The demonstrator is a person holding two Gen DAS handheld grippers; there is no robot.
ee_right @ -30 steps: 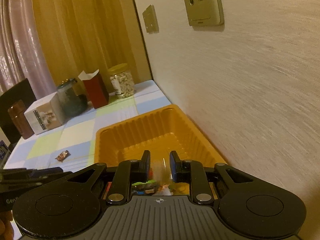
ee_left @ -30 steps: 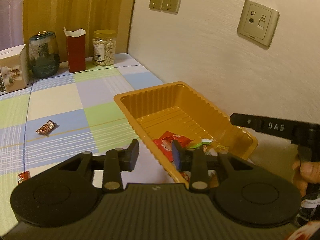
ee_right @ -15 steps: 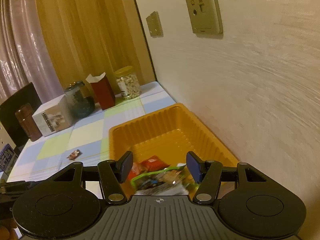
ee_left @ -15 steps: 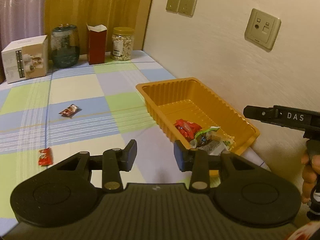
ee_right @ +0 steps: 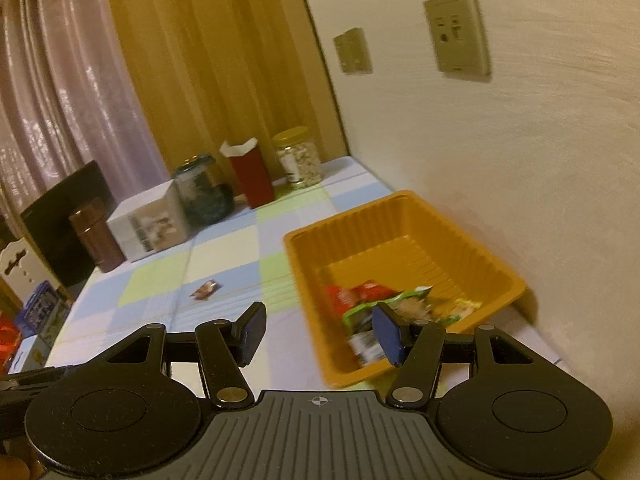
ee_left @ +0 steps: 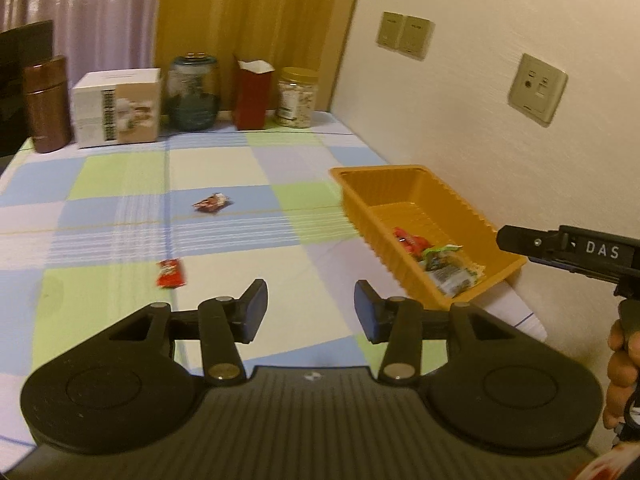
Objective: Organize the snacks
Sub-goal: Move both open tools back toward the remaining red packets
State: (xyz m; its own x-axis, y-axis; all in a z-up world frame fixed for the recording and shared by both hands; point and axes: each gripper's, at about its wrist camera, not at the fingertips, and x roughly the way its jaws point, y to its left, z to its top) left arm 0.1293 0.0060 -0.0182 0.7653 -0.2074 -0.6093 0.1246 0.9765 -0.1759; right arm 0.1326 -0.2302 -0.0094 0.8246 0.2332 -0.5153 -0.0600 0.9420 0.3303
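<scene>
- We see our left tongs [ee_left: 311, 310] standing apart with nothing between the pads; their jaws have just been opening; below them lies only the checked cloth of the tabletop [ee_left: 120, 176]
- Our right tongs [ee_right: 320, 334] are apart too, having just been opening, and they hold nothing; the right pad overlaps the near end of the tray [ee_right: 304, 264] in the right wrist view, but we cannot tell whether it touches anything there
- The orange tray [ee_left: 472, 216] sits at the right edge of the tabletop, close against the wall [ee_left: 500, 132]; in its near end lie a red packet [ee_left: 408, 239] and a green packet [ee_left: 444, 254], close together, with more wrappers beside them that are too blurred to name
- Two snacks lie loose on the cloth, well apart from the tray: a brown candy [ee_left: 212, 203] out in the middle, and a red candy [ee_left: 171, 274] nearer to us, just ahead of the left tongs
- Along the far edge stand, from left to right, a brown canister [ee_left: 44, 104], a white box [ee_left: 118, 106], a dark glass jar [ee_left: 194, 92], a red carton [ee_left: 252, 94] and a nut jar [ee_left: 298, 96]
- In the left wrist view the right tool juts in from the right, with a hand [ee_left: 622, 376] gripping it below
</scene>
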